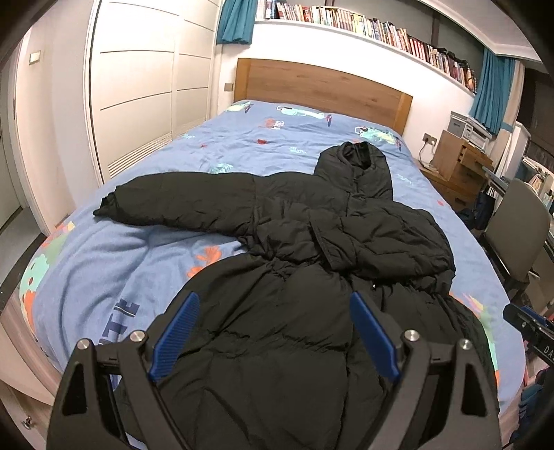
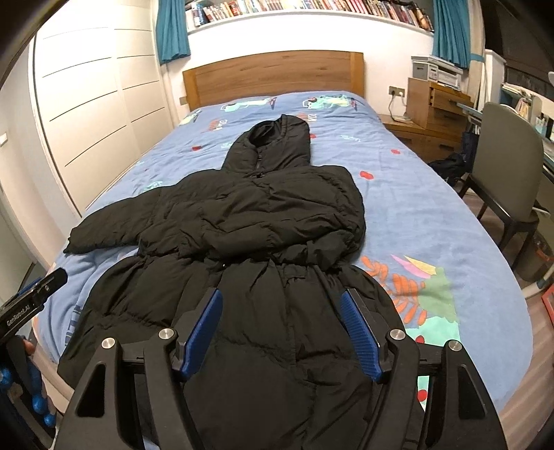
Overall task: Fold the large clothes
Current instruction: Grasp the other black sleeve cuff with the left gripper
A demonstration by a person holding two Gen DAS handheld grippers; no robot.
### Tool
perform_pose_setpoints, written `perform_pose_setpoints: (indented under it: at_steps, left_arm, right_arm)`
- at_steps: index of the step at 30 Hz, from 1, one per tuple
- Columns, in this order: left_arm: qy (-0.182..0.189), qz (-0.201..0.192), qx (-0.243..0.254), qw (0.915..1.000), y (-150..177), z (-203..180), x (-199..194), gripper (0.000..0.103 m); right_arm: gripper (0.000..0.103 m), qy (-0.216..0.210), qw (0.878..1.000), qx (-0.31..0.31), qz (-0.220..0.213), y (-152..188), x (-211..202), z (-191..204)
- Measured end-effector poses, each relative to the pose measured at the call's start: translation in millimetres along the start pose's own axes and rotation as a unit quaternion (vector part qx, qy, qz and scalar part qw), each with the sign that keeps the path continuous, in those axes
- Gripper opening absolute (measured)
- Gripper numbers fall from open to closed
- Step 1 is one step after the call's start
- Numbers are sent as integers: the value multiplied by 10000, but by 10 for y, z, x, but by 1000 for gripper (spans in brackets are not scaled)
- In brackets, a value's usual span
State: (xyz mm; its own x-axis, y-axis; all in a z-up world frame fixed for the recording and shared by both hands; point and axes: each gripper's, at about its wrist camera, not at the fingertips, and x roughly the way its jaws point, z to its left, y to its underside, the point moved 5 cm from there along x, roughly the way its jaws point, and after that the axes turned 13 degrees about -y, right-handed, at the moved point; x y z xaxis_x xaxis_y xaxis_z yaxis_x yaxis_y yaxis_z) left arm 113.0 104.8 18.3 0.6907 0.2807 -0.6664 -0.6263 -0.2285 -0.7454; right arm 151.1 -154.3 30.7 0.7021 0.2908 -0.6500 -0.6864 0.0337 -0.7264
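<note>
Apparently one sleeve is already folded across the chest of the black puffer coat [image 1: 294, 242], which lies face up on the bed [image 1: 145, 263]; its other sleeve [image 1: 166, 204] lies stretched out sideways. Next comes pinching that cuff and carrying it inward. Both the left gripper [image 1: 273, 332] and the right gripper [image 2: 280, 329] hang spread and empty above the hem. Wardrobe doors [image 1: 138, 86] and a bookshelf [image 1: 381, 27] line the bedroom.

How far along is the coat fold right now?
Done: the black puffer coat lies on the bed, right sleeve folded across the chest. In hand: nothing; left gripper and right gripper hover open. Left: the outstretched sleeve, hood and hem.
</note>
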Motion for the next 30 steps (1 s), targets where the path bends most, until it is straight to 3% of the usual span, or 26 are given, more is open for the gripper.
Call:
perform_pose_setpoints:
  at_steps: [12, 19, 25, 30]
  left_arm:
    - [224, 251, -245, 9991, 44, 176, 288, 89]
    - [247, 657, -272, 9972, 100, 362, 568, 89]
    - [239, 1027, -641, 9924, 72, 766, 928, 89]
    - [175, 1098, -1152, 9871, -272, 1333, 1363, 89]
  right_arm:
    - [72, 270, 9995, 37, 147, 6, 162, 55]
    - [72, 324, 9988, 42, 355, 26, 337, 162]
    - [72, 375, 9977, 33, 560, -1, 544, 231]
    - [72, 375, 9972, 50, 650, -47, 697, 277]
